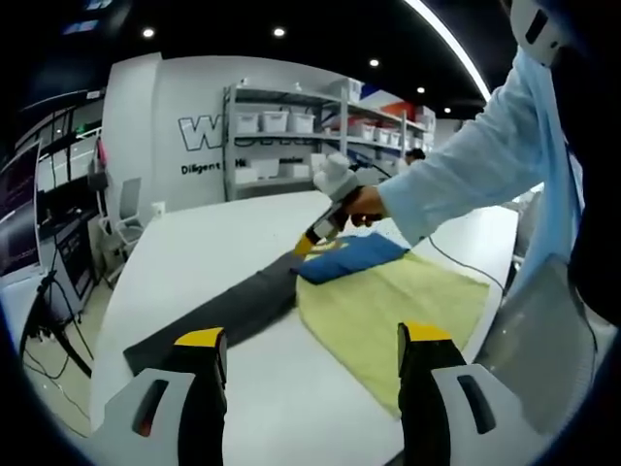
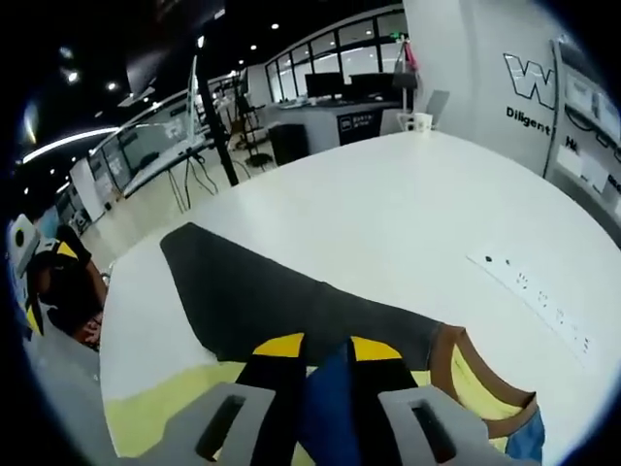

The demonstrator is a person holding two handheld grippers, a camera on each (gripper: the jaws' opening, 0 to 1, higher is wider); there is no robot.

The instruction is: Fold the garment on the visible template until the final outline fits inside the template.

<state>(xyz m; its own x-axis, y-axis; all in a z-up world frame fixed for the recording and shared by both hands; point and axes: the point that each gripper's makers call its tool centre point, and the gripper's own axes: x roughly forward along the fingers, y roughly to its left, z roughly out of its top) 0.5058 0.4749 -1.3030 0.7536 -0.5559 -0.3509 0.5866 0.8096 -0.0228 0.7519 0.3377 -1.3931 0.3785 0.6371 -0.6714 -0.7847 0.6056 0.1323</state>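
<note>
Table (image 2: 388, 223) open beyond garment (image 2: 262, 301); power strip (image 2: 543, 296) at edge.

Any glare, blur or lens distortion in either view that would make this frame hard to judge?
Left gripper view: strong fisheye bend, ceiling light strip bright but not blown, right gripper and blue garment sharp. Right gripper view: white table evenly lit, soft sheen, edges curved; right gripper close and slightly soft.

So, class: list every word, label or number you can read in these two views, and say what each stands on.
"W": large outlined letter on the white wall, the rest hidden behind the shelves; also at the right gripper view's edge.
"Diligent": small dark word beneath it on the wall.
"Hi": cut-off letters below that in the right gripper view; uncertain.
Bin labels on the shelves: too small to read.
</note>
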